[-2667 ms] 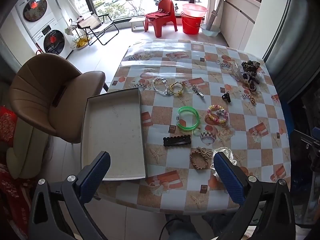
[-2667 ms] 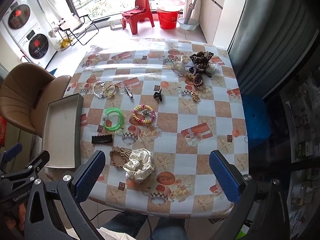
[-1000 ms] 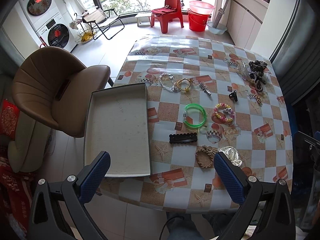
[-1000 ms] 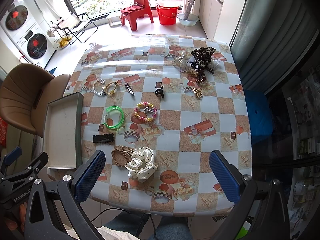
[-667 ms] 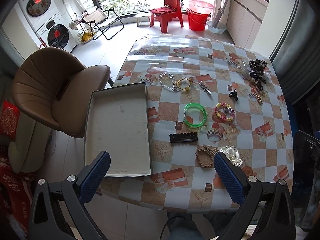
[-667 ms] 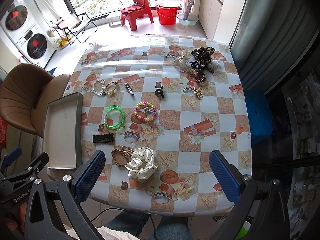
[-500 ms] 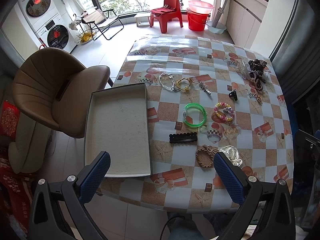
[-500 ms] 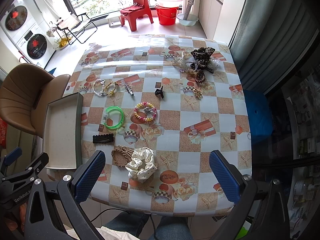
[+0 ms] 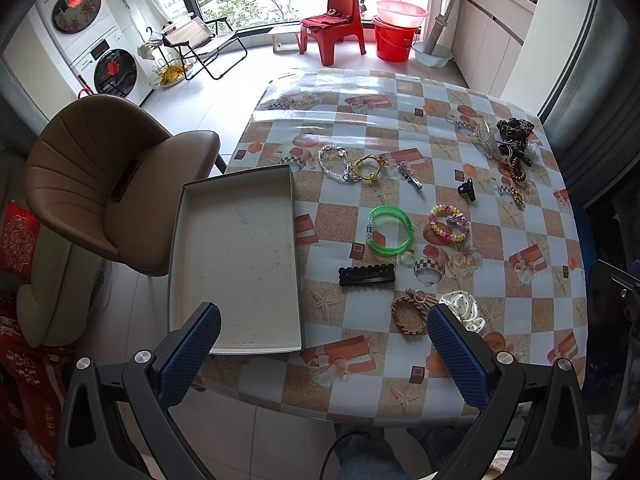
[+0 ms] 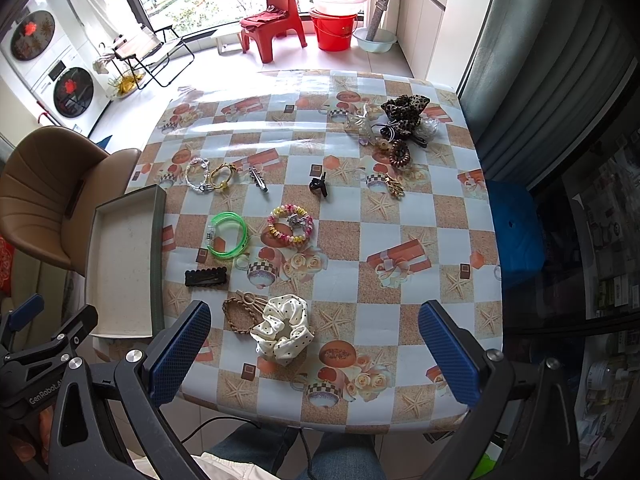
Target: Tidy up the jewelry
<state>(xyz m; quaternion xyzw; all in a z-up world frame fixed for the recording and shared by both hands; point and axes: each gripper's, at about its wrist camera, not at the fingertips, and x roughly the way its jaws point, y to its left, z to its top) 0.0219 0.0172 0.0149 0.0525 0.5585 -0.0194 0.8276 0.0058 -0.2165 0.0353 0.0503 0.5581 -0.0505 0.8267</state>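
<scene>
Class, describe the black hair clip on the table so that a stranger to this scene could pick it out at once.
Start at the shallow grey tray on the table's left edge. Just right of its long side lies the black hair clip, below the green bangle. It is the only flat, straight bar with scalloped edges; its neighbours are rings or fabric.

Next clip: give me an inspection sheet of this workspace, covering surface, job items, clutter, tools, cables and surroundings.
Surface: table under a glossy checked cloth.
Job's things: empty tray at the table's left edge; green bangle, beaded bracelet, black hair clip, braided band touching a white scrunchie.
Clutter: tangled heap around a leopard scrunchie at the far right corner.
Grippers: left tool and right tool both open, holding nothing.
Cables: black cable below the table edge.
Surroundings: brown chair, washing machines, red chair.
</scene>
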